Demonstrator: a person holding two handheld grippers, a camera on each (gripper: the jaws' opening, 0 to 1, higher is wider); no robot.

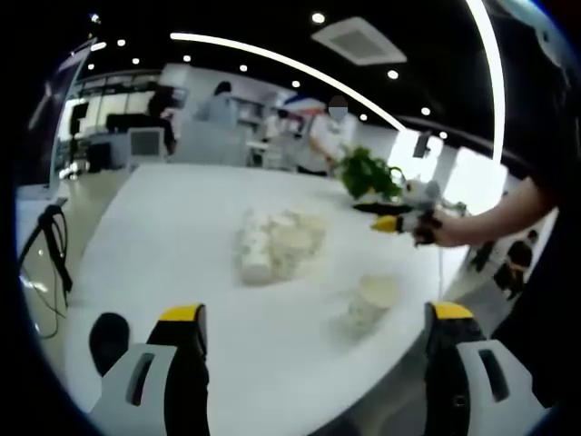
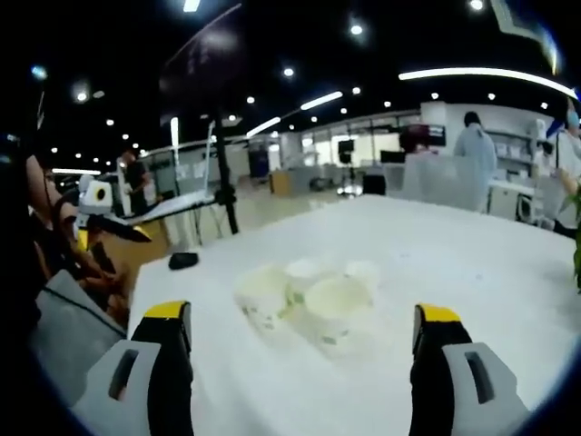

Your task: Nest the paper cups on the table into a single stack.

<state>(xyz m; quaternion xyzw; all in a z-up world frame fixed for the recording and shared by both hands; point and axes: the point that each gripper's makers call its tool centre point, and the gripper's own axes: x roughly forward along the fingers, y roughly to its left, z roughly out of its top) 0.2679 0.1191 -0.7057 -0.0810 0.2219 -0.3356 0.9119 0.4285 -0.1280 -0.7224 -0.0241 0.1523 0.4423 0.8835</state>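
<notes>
Left tool: jaws wide, nothing between them, above the white bench.
Paper cups: clustered mid-bench; single cup nearer, apart.
Right tool: jaws wide, nothing held, facing the cups.

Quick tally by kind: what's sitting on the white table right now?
Paper cups: at least 4, too blurred for an exact count
Plant: 1
Small black object: 1
Total: at least 6
</notes>
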